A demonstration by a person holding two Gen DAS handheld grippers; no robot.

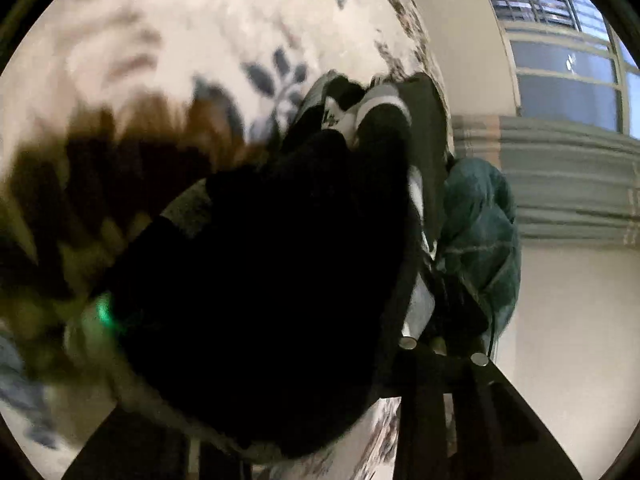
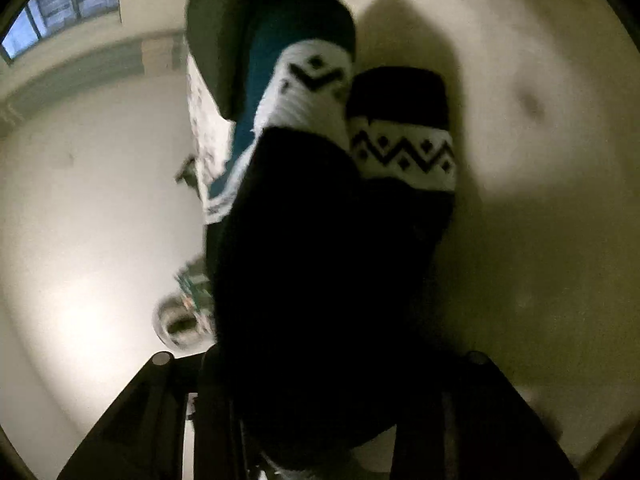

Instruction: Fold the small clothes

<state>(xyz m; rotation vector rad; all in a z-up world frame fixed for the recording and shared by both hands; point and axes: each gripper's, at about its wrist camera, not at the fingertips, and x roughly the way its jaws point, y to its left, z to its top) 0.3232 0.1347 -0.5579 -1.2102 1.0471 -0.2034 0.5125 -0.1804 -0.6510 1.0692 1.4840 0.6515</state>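
A black sock (image 2: 320,260) with a white zigzag band (image 2: 404,152) lies on the cream bed and runs down between the fingers of my right gripper (image 2: 320,392), which looks shut on it; the fabric hides the pads. Beside it sits a second banded sock (image 2: 312,76) with teal cloth (image 2: 256,80) along its left. In the left wrist view black sock fabric (image 1: 260,260) fills the gap of my left gripper (image 1: 280,384), which looks shut on it. White bands (image 1: 380,100) show above it.
A floral bedspread (image 1: 200,20) lies beneath, and a bunched teal garment (image 1: 480,220) hangs at its right edge. A window (image 1: 568,92) and pale wall (image 2: 80,200) stand beyond. A blurred brown patch (image 1: 120,148) shows at left, and a blurred metallic thing (image 2: 180,320) left of the sock.
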